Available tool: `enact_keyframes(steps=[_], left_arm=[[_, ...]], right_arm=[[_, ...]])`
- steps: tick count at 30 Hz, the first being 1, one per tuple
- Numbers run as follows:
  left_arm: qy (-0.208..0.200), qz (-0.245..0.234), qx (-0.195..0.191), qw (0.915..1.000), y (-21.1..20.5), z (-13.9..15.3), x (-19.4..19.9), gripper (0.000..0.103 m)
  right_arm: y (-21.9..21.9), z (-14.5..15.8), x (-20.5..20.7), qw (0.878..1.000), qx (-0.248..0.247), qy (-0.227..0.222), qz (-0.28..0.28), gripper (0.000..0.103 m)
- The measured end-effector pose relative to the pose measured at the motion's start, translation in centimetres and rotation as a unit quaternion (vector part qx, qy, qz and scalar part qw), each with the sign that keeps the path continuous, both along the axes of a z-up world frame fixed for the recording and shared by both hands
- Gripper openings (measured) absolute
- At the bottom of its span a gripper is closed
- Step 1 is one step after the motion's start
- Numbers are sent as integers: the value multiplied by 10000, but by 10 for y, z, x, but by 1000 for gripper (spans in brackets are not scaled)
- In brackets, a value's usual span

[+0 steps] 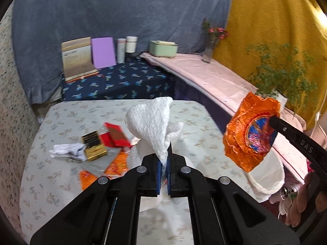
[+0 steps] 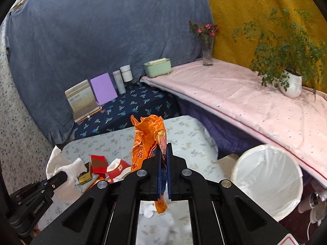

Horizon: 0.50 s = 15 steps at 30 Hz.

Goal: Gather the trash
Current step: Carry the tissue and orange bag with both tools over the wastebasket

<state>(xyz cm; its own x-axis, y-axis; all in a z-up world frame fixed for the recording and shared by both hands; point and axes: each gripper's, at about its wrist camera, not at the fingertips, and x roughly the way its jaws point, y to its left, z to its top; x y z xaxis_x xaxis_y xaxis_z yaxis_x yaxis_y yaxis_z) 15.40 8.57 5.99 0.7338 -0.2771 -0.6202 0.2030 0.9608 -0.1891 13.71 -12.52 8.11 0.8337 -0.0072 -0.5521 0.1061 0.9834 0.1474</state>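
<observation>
White paper towel [image 1: 151,122] is hanging pinched between the pressed-together jaws of the left gripper [image 1: 162,164], above the floral table [image 1: 61,183]. Orange wrapper [image 2: 148,140] is sitting clamped in the shut jaws of the right gripper [image 2: 164,163]. More litter, including a gold box [image 1: 94,148] and red packets [image 1: 116,136], is lying on the table. Beside the table a white-lined bin [image 2: 269,181] is standing.

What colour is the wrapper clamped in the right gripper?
Orange wrapper with a blue-and-red round emblem, clearest in the left wrist view.
</observation>
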Motion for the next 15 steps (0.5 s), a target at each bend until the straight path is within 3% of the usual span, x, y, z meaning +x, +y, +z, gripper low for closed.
enact_keyframes(steps=[7,15], left_arm=[[-24,-801,-150,9967,-72,12,-5,3],[134,-1718,-476,9839,-154,12,-14,4]], right_arm=[[-50,14,-20,9987,-185,-127,-450,4],[-120,13,-39,9936,-299,-42,-1088,4]])
